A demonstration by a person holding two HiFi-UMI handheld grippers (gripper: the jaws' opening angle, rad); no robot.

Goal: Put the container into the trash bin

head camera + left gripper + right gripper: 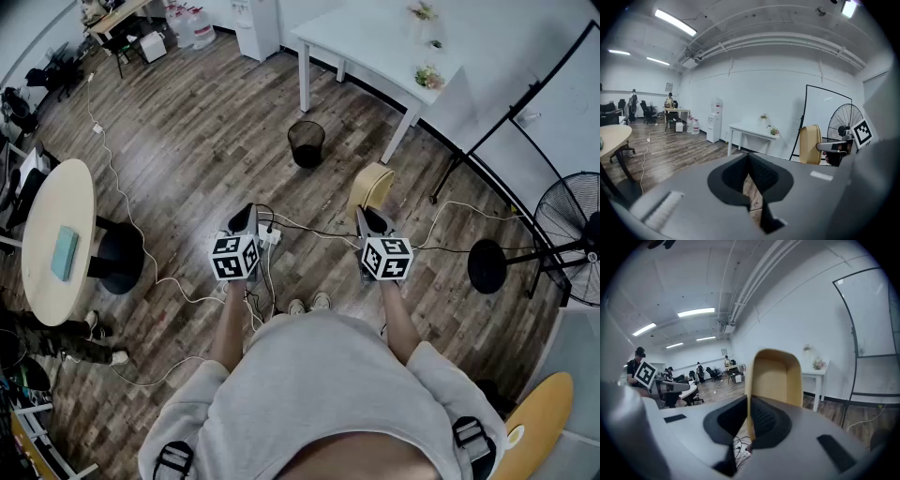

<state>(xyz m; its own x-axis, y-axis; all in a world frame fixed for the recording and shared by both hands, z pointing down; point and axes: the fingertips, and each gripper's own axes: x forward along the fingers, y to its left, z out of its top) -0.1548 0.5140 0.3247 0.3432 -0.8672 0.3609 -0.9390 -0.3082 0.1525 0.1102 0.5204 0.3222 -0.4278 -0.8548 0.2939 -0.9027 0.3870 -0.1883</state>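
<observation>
A tan, scoop-shaped container (pixel 371 186) stands upright in my right gripper (pixel 372 216), whose jaws are shut on its lower edge. In the right gripper view the container (pixel 776 380) rises straight out of the gripper (pixel 749 401) and fills the middle. A black mesh trash bin (pixel 307 143) stands on the wood floor ahead, a little left of the container and well below it. My left gripper (pixel 242 218) is level with the right one, shut with nothing in it. From the left gripper (pixel 749 159) I see the container (pixel 810 144) off to the right.
A white table (pixel 375 47) stands behind the bin. To the right are a whiteboard frame (pixel 525 103) and a standing fan (pixel 572 234). A round table (pixel 56 225) sits at the left. Cables and a power strip (pixel 269 236) lie on the floor under the grippers.
</observation>
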